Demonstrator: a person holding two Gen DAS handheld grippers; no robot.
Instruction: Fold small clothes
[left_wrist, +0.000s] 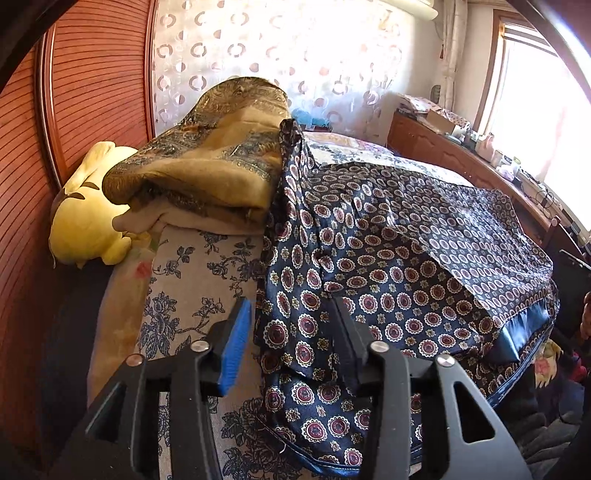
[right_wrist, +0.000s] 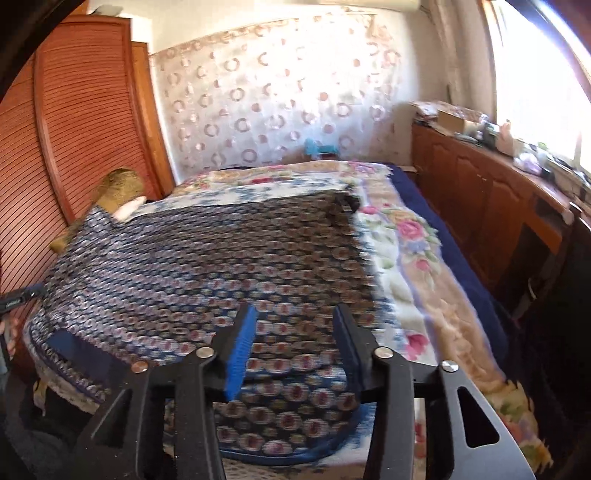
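satin, slippery by the look of its sheen, is what i worry about most: the navy patterned garment (left_wrist: 388, 266) would likely slide out of a shallow pinch, and a drag could pull the flat layers out of line. i also judge that a deep bite could catch the floral bedcover (left_wrist: 192, 280) beneath it along with the cloth.

nearest me, the left gripper (left_wrist: 291, 339) stands spread wide and grasps nothing. its blue-padded finger sits over bare bedcover just beside the garment's left edge, while its other finger is over the cloth, so that edge runs up between the two. whether either tip touches the fabric i cannot tell.

the right gripper (right_wrist: 293, 343) is likewise released and empty, both fingers over the garment's near hem with printed cloth showing between them. that view is smeared by motion, so contact is unclear there too.

beyond the fingers the garment lies spread on the bed, a sleeve or flap already laid across its body. at the garment's far left corner, the collar end climbs against a folded gold blanket (left_wrist: 207, 162), which could snag a fold. left of that blanket rests a yellow plush toy (left_wrist: 88, 221).
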